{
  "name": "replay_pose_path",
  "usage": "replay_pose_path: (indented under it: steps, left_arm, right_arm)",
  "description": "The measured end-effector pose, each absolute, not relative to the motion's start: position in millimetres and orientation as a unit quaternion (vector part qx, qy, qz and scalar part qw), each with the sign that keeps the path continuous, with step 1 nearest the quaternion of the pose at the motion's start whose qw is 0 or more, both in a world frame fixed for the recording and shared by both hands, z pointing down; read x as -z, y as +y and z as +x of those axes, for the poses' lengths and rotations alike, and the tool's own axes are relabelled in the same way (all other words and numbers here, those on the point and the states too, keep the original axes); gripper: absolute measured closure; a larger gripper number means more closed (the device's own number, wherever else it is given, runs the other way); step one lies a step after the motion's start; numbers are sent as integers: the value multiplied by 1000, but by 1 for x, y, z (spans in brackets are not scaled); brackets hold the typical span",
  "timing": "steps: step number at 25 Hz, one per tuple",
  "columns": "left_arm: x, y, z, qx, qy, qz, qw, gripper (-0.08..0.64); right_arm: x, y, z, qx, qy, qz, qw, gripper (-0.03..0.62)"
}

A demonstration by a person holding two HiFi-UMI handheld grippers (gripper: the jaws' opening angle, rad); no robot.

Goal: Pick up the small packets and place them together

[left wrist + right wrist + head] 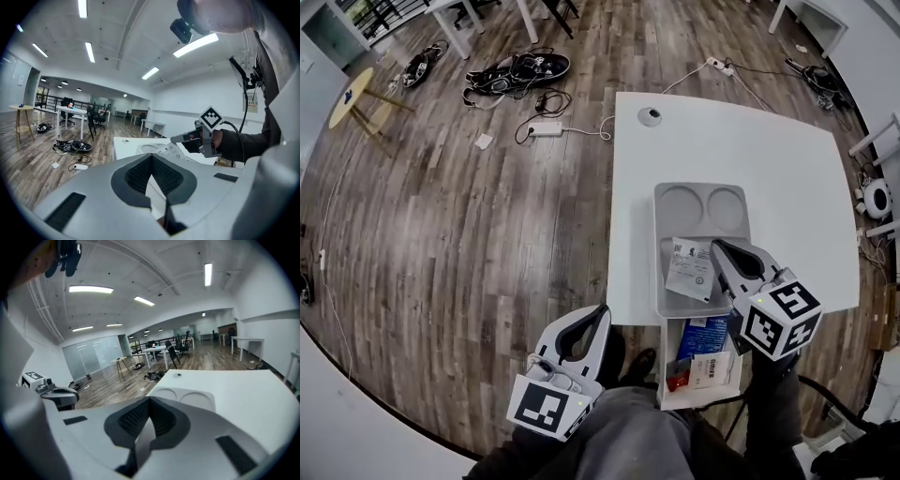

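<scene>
Packets are being gathered, and one is in hand now: a white packet [688, 269] with printed labels, pinched at its right edge by the right tool [719, 249], whose jaws are pressed together on it. It hangs over the near compartment of the grey tray [660, 234], tilted, with one corner dipping toward the tray floor. I judge this to be the carrying step, with the packet not yet set down.

More packets lie in the white box [664, 366] just beside the tray's near edge – a blue one [703, 336], a white one with an orange strip [710, 368] and a small red one [677, 380]. From how they lie, most of the gathering is not yet done.

The next move calls for lowering the white packet flat into the tray's near compartment and spreading the jaws only once it rests there. The sheet is thin and limp, so a release from height could let it slide or flip.

The right tool points away from the person and somewhat down, its marker cube toward the body, the dark sleeve behind it over the box. The left tool [602, 313] hangs well to the left of the tray, off the edge of the worktop [769, 159] above the person's lap – jaws together, nothing between them, aimed toward the tray's near left corner.
</scene>
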State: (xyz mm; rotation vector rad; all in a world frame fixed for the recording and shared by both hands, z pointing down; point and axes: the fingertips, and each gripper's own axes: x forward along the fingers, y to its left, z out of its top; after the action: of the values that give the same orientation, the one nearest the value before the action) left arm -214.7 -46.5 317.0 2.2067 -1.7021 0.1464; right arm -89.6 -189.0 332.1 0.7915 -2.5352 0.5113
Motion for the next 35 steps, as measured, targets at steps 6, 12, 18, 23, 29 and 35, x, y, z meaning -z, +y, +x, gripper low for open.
replay_pose_path:
  steps: [6, 12, 18, 23, 29, 35]
  left_arm:
    - [-334, -54, -229, -56, -596, 777, 195, 565]
    - [-323, -52, -221, -53, -592, 783, 182, 565]
    - [-315, -36, -204, -56, -587, 789, 170, 565]
    - [-315, -16, -179, -57, -577, 797, 170, 565]
    - [-315, 3, -149, -54, -562, 808, 167, 565]
    - [-318, 13, -137, -50, -560, 810, 167, 565]
  right_arm:
    - [-349, -224, -79, -190, -896, 346, 204, 402]
    - [-319, -216, -67, -165, -902, 360, 172, 383]
    - [-310, -182, -53, -154, -908, 352, 168, 383]
    - [-325, -140, -30, -166, -906, 344, 183, 383]
    - [-355, -82, -16, -177, -914, 280, 235, 383]
    - [-392, -20, -22, -146, -919, 147, 336, 383]
